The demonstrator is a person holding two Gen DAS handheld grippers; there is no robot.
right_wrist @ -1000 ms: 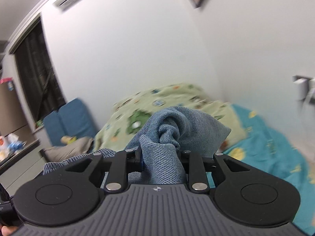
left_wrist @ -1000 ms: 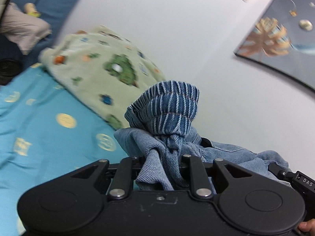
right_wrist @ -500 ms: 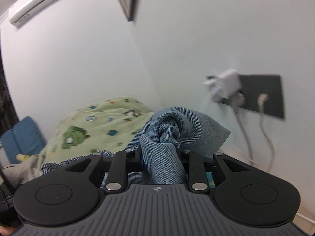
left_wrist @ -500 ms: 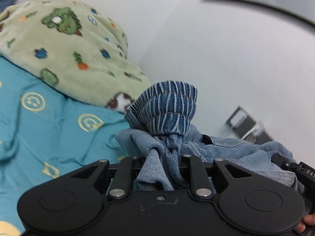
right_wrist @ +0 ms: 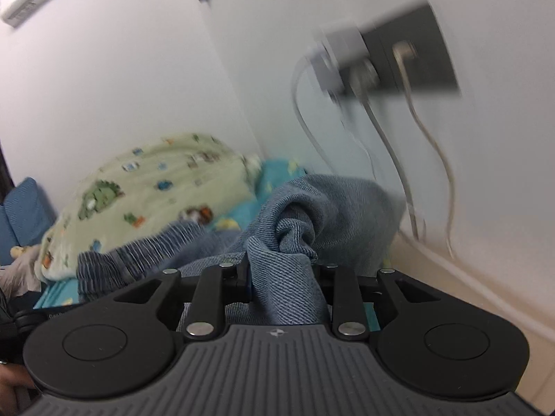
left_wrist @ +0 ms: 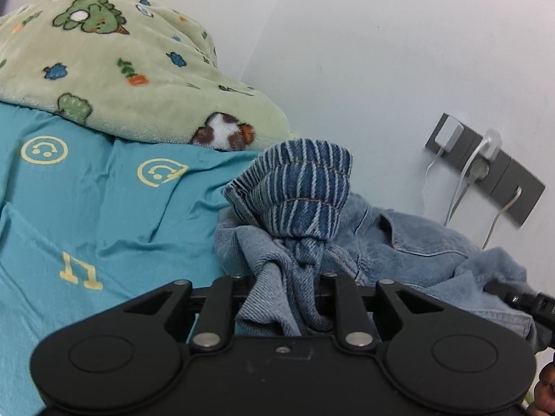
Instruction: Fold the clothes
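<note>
A blue denim garment (left_wrist: 409, 242) hangs bunched between both grippers, low over the teal bed sheet (left_wrist: 86, 215). My left gripper (left_wrist: 284, 280) is shut on its ribbed, striped waistband (left_wrist: 305, 187), which stands up past the hidden fingertips. My right gripper (right_wrist: 284, 270) is shut on a twisted fold of the same denim garment (right_wrist: 312, 215). In the right wrist view the striped waistband (right_wrist: 138, 253) trails to the left toward the other hand. Cloth hides the fingertips of both grippers.
A green cartoon-print blanket (left_wrist: 114, 66) is heaped at the head of the bed. A grey wall socket panel (left_wrist: 485, 170) with plugs and white cables (right_wrist: 392, 159) sits close on the right. The white wall (left_wrist: 381, 52) is just behind the garment.
Both grippers have come down toward the bed and swung toward the wall corner with the denim held. The wall picture has left the views and the socket panel now looms near.
</note>
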